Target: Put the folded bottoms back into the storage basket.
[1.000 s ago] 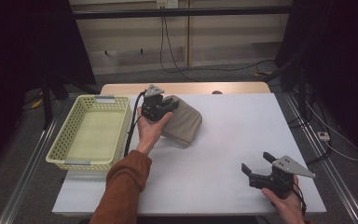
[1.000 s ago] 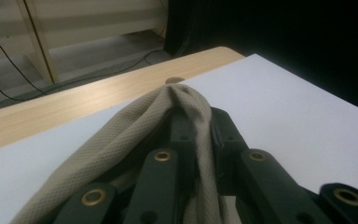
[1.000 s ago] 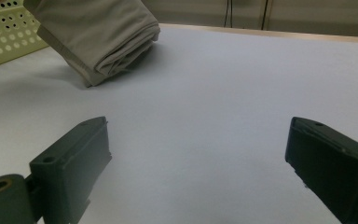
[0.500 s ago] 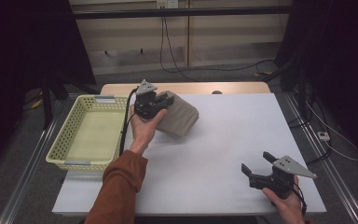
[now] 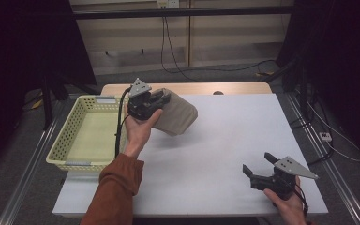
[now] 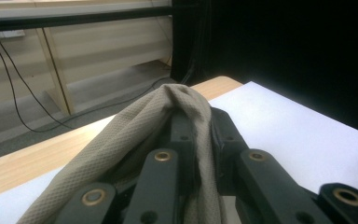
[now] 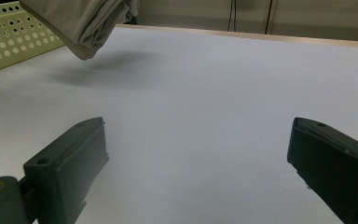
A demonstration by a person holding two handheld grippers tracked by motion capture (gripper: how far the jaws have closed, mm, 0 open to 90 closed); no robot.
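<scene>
- High view: the left gripper is clamped on a folded beige cloth, held off the white table at about 11 o'clock of its surface, just right of the yellow basket; most of the cloth hangs toward 4 o'clock from the jaws
- High view: the right gripper sits low at 5 o'clock of the table, jaws apart, nothing between them, well apart from the cloth
- Left gripper view: the jaws are pressed together on a bunched ridge of the cloth, which drapes over the left jaw toward 7 o'clock; only a narrow pinch of fabric looks caught
- Right gripper view: both jaws stand wide over bare table; the cloth dangles at 11 o'clock above its shadow, the basket wall at 10 o'clock
- Risk, as I judge it: the thin pinch could slip and drop the cloth short of the basket, or the hanging end could snag the basket's near rim and unfold, because the bulk trails below the jaws
</scene>
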